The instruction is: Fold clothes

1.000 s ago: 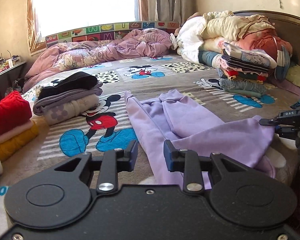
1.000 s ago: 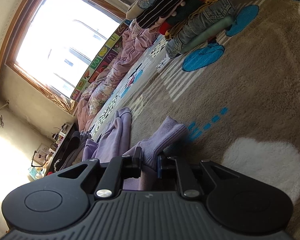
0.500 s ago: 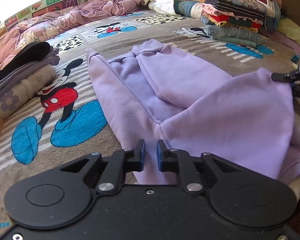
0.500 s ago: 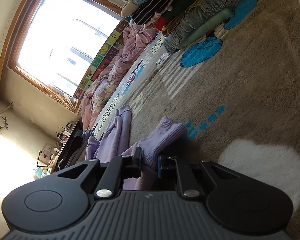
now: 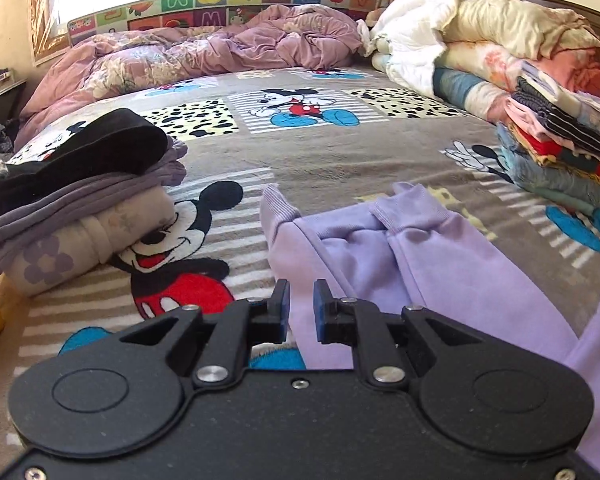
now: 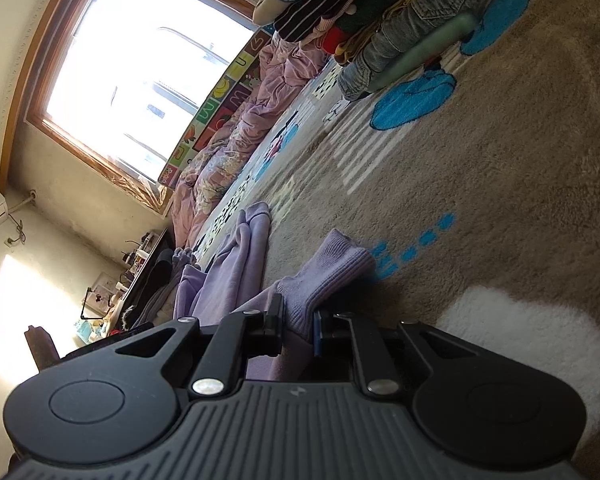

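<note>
Two claws, left claw [image 5: 298,306] and right claw [image 6: 297,324], each pinching one lilac garment [image 5: 440,264]

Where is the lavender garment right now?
Left wrist view: lavender garment lies on the cartoon blanket, centre-right, right of the folded pile.

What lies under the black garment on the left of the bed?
Under the black garment lie a grey folded piece and a beige flowered one. Anything beneath those is covered.
</note>
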